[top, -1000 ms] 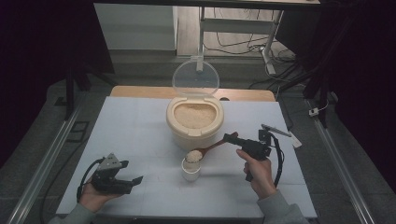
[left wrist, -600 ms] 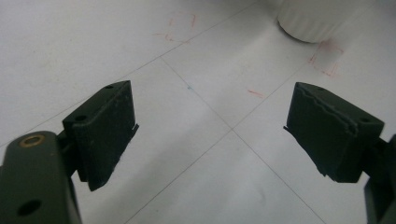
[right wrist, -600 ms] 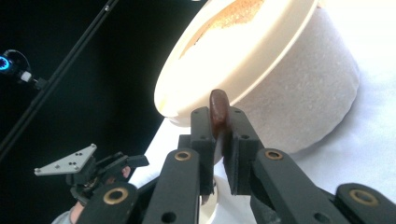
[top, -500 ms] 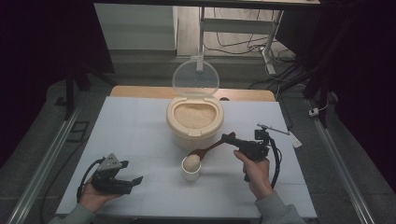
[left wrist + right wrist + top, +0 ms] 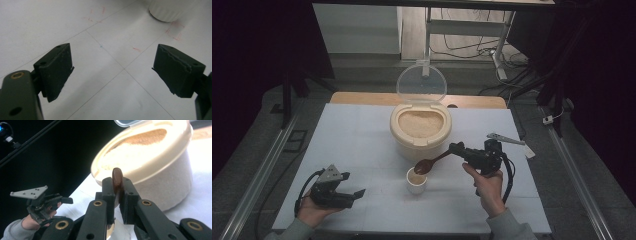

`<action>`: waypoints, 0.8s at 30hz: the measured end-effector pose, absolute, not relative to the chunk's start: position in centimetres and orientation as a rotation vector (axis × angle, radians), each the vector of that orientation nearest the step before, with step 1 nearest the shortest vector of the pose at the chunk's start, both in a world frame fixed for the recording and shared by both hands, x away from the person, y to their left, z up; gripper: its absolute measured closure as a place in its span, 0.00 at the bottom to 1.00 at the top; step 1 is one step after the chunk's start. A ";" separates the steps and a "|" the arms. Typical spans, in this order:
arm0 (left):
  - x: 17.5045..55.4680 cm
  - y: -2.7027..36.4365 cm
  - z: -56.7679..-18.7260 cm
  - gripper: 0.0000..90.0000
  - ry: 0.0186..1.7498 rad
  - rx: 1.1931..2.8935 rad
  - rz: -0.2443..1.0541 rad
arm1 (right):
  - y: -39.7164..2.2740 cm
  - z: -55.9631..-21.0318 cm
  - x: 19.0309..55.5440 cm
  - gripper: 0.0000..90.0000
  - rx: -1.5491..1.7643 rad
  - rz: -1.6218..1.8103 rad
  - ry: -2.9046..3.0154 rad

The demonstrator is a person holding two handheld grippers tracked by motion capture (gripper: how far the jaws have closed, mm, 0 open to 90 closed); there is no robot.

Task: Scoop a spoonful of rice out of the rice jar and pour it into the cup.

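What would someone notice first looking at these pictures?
Probably the big cream container of rice at the table's middle, its clear lid standing open behind it. Just in front, the right gripper holds a brown spoon tipped over a small white cup. The left gripper rests open near the front left corner.

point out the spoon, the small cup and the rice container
spoon (image 5: 426, 166), high view, on its brown bowl over the cup
small cup (image 5: 416, 185), high view, on its white side wall
rice container (image 5: 412, 143), high view, on its cream front wall
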State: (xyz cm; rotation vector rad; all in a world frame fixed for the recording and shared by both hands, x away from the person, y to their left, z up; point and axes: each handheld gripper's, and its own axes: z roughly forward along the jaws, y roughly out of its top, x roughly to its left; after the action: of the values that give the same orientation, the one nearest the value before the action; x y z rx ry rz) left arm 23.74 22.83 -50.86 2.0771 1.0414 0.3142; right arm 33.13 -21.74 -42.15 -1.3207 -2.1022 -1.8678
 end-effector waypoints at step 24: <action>23.8 22.9 -50.9 0.17 1.045 2.075 0.314 | -22.7 -41.3 32.4 0.92 -1.215 -1.947 -2.116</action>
State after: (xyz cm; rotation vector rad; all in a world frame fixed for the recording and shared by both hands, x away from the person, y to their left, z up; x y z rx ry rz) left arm 23.77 22.90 -50.88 2.0746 1.0454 0.3140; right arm 32.39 -22.72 -41.28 -1.2151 -2.1156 -1.9468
